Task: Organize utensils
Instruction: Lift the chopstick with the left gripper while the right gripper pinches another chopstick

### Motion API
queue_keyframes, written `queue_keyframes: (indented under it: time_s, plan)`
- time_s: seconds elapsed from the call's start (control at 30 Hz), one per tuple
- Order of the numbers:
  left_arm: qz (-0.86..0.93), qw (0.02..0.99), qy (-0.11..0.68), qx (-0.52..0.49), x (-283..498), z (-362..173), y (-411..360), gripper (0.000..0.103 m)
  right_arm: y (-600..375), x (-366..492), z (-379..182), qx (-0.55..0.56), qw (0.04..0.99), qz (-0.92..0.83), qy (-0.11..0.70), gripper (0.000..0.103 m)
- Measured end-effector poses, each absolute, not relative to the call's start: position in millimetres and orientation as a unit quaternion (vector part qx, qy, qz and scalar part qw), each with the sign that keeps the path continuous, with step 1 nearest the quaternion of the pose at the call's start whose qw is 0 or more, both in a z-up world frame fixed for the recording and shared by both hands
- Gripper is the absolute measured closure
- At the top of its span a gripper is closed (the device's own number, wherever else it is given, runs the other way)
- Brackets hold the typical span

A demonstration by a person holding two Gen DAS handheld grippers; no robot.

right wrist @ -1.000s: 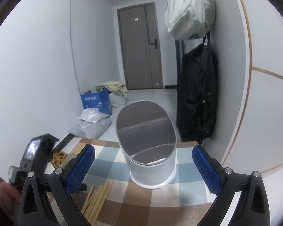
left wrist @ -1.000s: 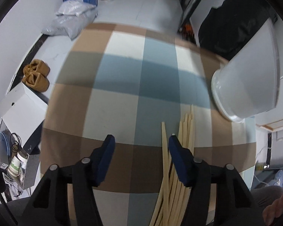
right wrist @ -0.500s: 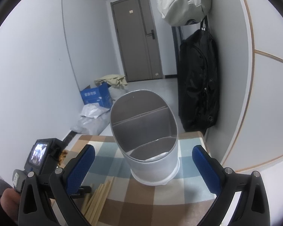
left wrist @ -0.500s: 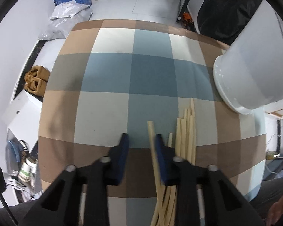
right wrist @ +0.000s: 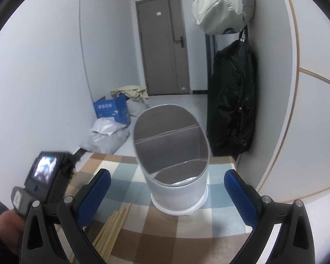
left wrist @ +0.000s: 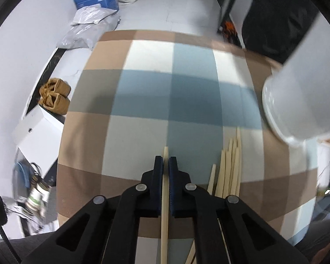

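While left gripper (left wrist: 165, 165) clamps chopstick (left wrist: 165, 215), right gripper (right wrist: 165, 195) gapes; divided holder (right wrist: 176, 160) contents unclear.

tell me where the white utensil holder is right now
The white utensil holder stands upright on the checked tablecloth, centred ahead of the open right gripper. In the left wrist view it sits at the right edge, beyond the loose chopsticks.

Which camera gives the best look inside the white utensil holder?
The right wrist view: it looks into the utensil holder, showing its open top and inner dividers. The left wrist view catches only its outer wall and base at the frame edge.
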State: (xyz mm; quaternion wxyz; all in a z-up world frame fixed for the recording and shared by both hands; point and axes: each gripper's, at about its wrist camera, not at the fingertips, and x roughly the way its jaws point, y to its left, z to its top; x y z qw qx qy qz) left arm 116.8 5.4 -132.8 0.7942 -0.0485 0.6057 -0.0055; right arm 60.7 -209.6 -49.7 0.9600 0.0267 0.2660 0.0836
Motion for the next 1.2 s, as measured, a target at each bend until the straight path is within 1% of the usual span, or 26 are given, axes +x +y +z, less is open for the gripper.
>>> queue_keyframes:
  time_s: [0.13, 0.27, 0.33, 0.37, 0.43, 0.47, 0.53, 0.6, 0.67, 0.8, 0.83, 0.87, 0.93, 1.0, 1.07, 1.2]
  plan:
    - [-0.018, 0.814, 0.572, -0.1, 120, -114, 13, 0.102, -201, 55, -54, 0.008, 0.957, 0.096, 0.272, 0.0]
    - [-0.037, 0.831, 0.538, -0.139, 115, -93, 22, 0.102, -193, 52, -62, 0.007, 0.947, 0.125, 0.297, 0.0]
    - [-0.043, 0.842, 0.517, -0.149, 109, -83, 25, 0.102, -190, 51, -67, 0.018, 0.94, 0.138, 0.313, 0.002]
    - [-0.045, 0.846, 0.508, -0.154, 107, -79, 27, 0.102, -189, 51, -71, 0.027, 0.935, 0.147, 0.323, 0.008]
    - [-0.052, 0.855, 0.49, -0.163, 103, -70, 32, 0.102, -183, 55, -79, 0.037, 0.919, 0.172, 0.354, 0.016]
    - [-0.054, 0.86, 0.479, -0.169, 99, -66, 35, 0.102, -180, 57, -83, 0.039, 0.911, 0.181, 0.369, 0.025]
    - [-0.057, 0.866, 0.466, -0.173, 96, -61, 41, 0.102, -172, 63, -94, 0.042, 0.896, 0.189, 0.4, 0.038]
    - [-0.059, 0.87, 0.456, -0.179, 91, -58, 50, 0.102, -163, 71, -106, 0.045, 0.877, 0.197, 0.436, 0.047]
    - [-0.062, 0.871, 0.449, -0.188, 89, -56, 56, 0.102, -156, 77, -115, 0.052, 0.862, 0.207, 0.46, 0.06]
    - [-0.069, 0.875, 0.437, -0.199, 84, -53, 68, 0.102, -142, 92, -132, 0.056, 0.846, 0.202, 0.49, 0.061]
    - [-0.071, 0.876, 0.434, -0.199, 83, -53, 70, 0.102, -139, 97, -136, 0.055, 0.842, 0.201, 0.498, 0.064]
    - [-0.071, 0.876, 0.433, -0.2, 83, -52, 72, 0.102, -134, 101, -141, 0.052, 0.837, 0.203, 0.505, 0.071]
    - [-0.074, 0.875, 0.432, -0.205, 81, -53, 75, 0.102, -124, 110, -151, 0.033, 0.833, 0.193, 0.518, 0.074]
    - [-0.078, 0.872, 0.433, -0.212, 80, -53, 80, 0.102, -119, 117, -158, 0.025, 0.829, 0.183, 0.528, 0.075]
    - [-0.079, 0.872, 0.432, -0.216, 80, -53, 83, 0.102, -116, 124, -163, 0.029, 0.826, 0.176, 0.534, 0.081]
    - [-0.084, 0.87, 0.432, -0.221, 79, -54, 88, 0.102, -110, 133, -165, 0.017, 0.827, 0.163, 0.538, 0.082]
